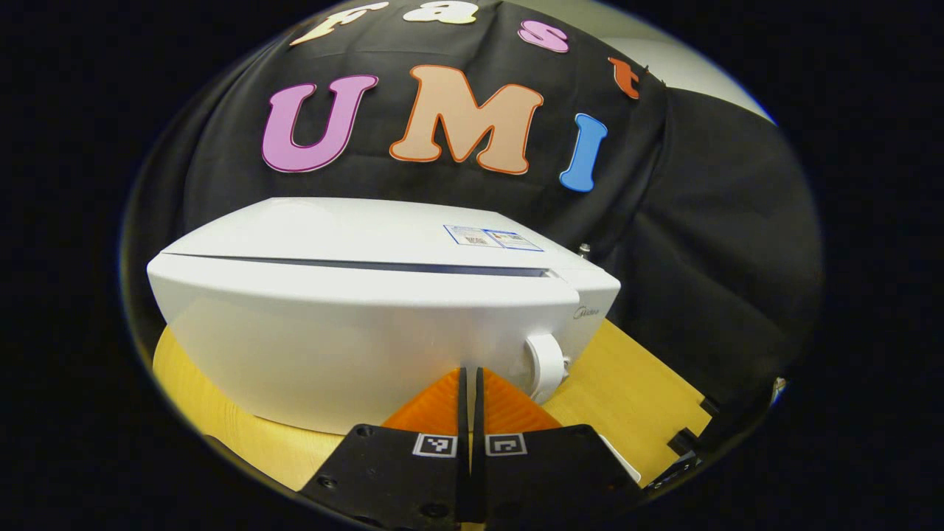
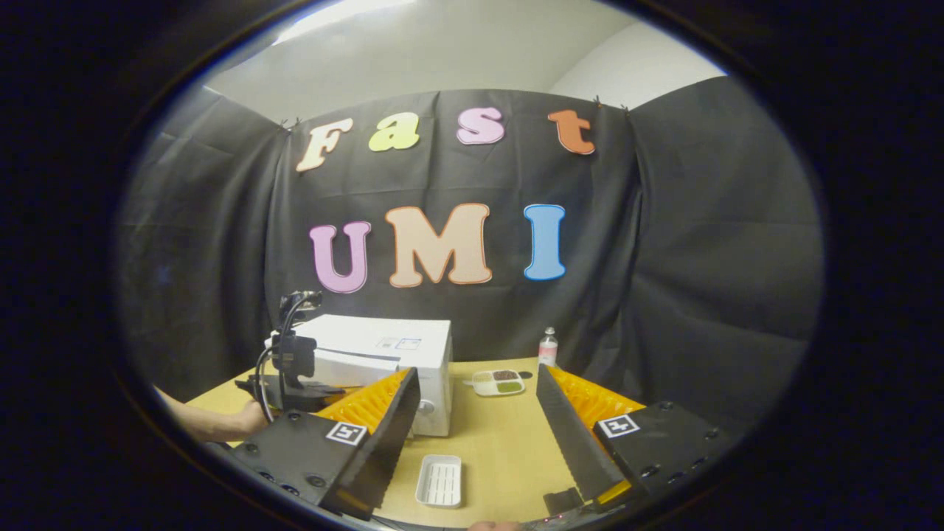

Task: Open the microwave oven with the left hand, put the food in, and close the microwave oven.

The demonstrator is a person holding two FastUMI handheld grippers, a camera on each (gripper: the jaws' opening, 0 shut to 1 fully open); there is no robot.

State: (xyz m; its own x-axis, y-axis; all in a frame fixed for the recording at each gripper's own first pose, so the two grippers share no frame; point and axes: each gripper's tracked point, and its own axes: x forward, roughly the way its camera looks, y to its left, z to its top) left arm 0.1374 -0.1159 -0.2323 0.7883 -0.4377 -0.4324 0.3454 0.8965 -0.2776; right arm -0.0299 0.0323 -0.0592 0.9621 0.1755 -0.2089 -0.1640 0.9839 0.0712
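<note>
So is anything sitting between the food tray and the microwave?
Nothing visible on the table between them. The food tray sits just right of the microwave, apart from it. The microwave door looks shut, so that blocks the way in.

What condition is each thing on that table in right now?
Microwave oven: door closed.
Left gripper: shut, empty, close to the microwave's front.
Right gripper: open, empty.
Food tray: filled, resting on the table.
White tray: empty.
Bottle: upright.
</note>
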